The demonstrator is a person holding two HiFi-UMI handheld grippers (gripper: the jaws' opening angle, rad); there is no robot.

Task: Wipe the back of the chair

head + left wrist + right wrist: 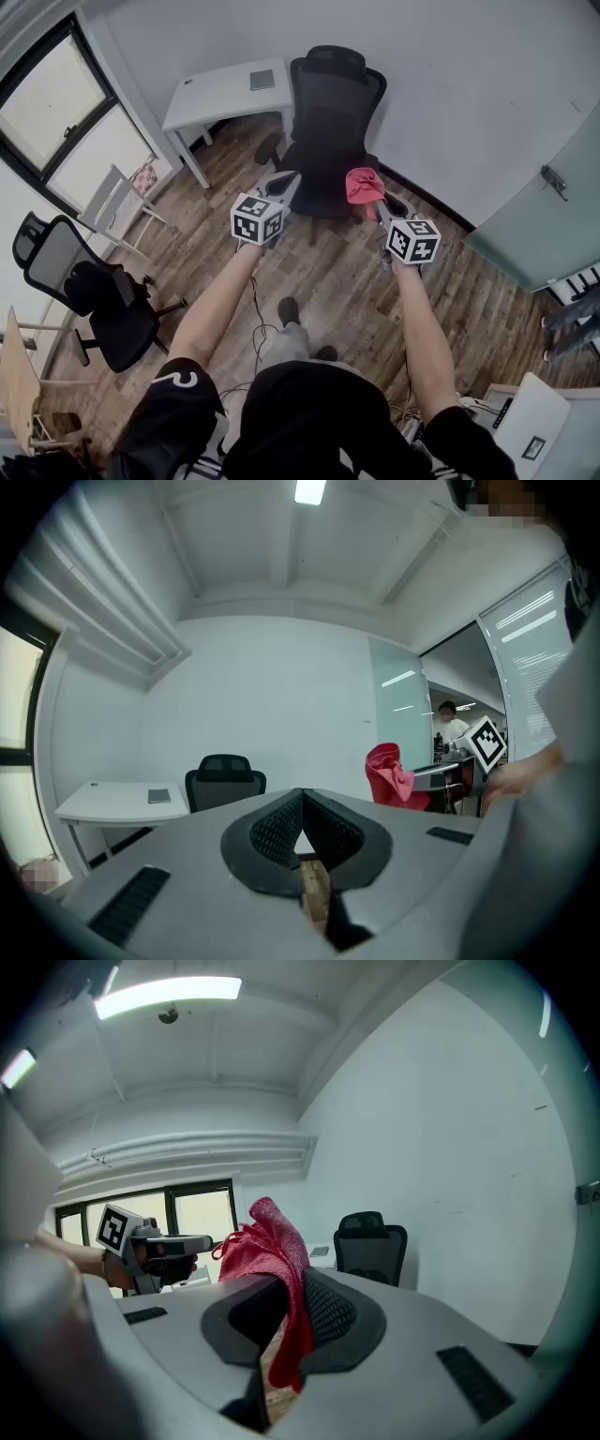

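A black mesh office chair (330, 117) stands by the white wall with its seat toward me; its tall back and headrest also show far off in the left gripper view (225, 780) and the right gripper view (371, 1246). My right gripper (369, 194) is shut on a red cloth (362, 184), which bunches above its jaws (270, 1255). It hangs just in front of the chair's seat. My left gripper (283, 180) is beside it, also in front of the seat, shut with nothing between its pads (281, 825). The red cloth (390, 774) shows to its right.
A white desk (214, 101) with a grey pad (262, 80) stands left of the chair. A second black chair (89, 292) and a white rack (117, 208) stand by the window at left. A glass door (548, 220) is at right. The floor is wood.
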